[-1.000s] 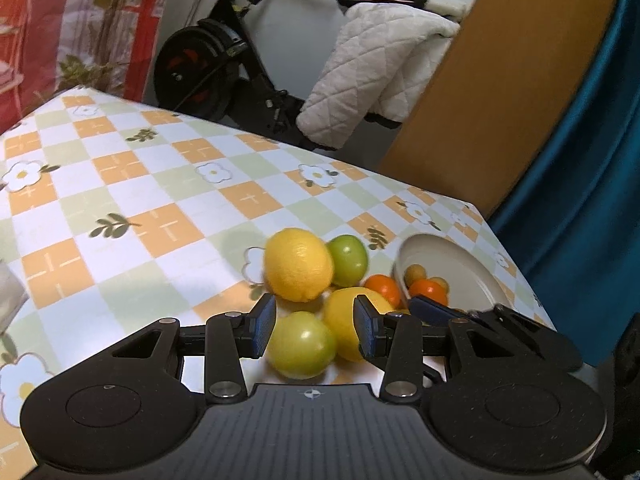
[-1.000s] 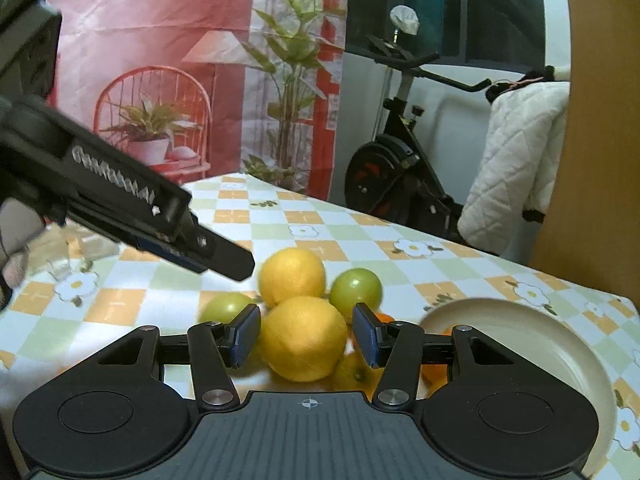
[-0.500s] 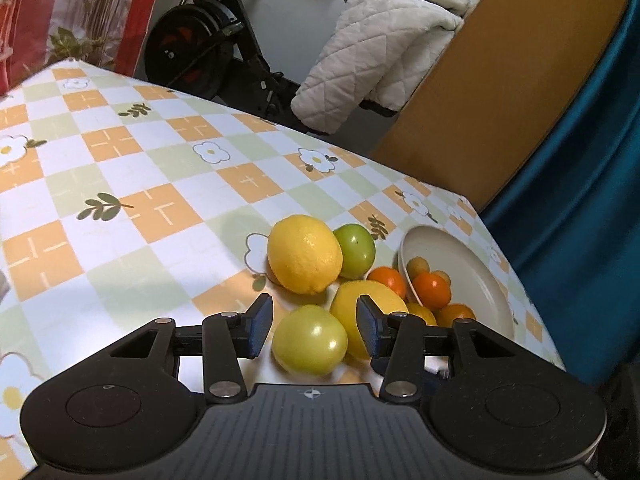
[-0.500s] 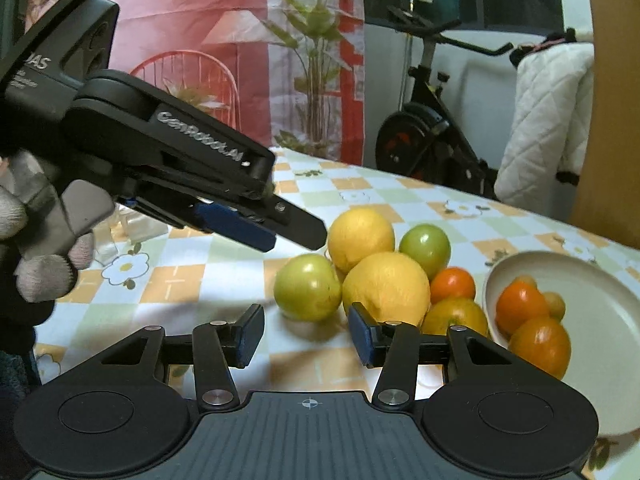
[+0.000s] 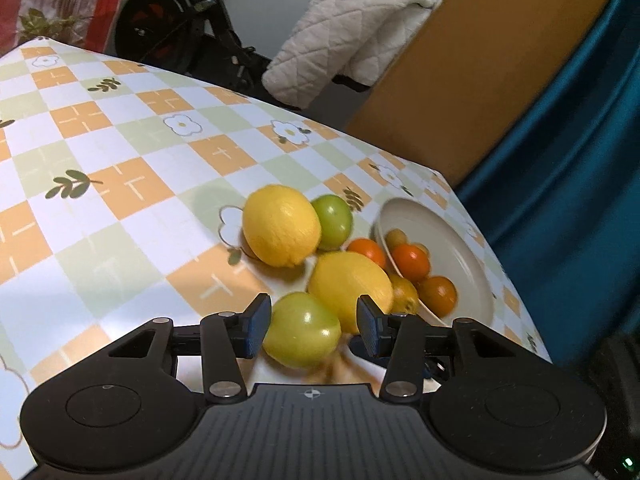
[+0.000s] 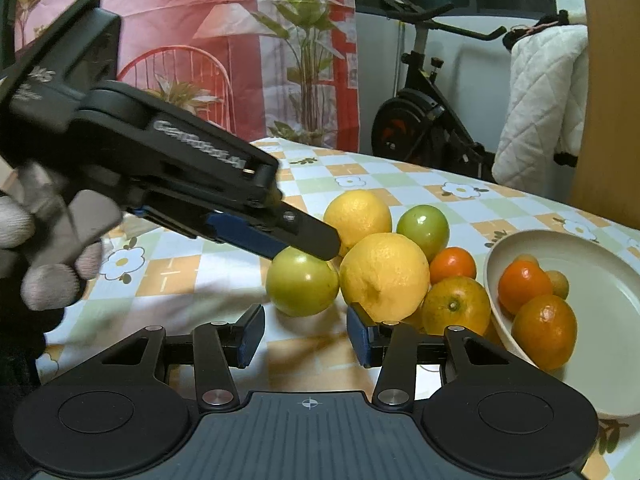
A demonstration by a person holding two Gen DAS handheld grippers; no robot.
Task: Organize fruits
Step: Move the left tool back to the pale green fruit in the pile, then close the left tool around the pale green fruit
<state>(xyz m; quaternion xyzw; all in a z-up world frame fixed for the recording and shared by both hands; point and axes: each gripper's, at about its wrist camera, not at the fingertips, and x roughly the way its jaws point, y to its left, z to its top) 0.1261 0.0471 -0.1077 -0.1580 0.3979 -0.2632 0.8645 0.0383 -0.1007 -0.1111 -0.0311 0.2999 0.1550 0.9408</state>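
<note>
Left wrist view: the left gripper (image 5: 310,330) has the near green fruit (image 5: 302,330) between its pads. Its jaws have just been opening, and a gap shows at the right pad while the left pad looks to be touching, so nothing is clamped. That fruit sits on the table (image 5: 120,184) at the near end of the fruit pile, well in from the edges, with the bowl (image 5: 472,264) toward the table's right edge. The right gripper (image 6: 304,334), jaws apart and just closing on nothing, hangs short of the same fruit (image 6: 302,282). The left is nearer and straddles it straight on, so it looks best placed to grab.
</note>
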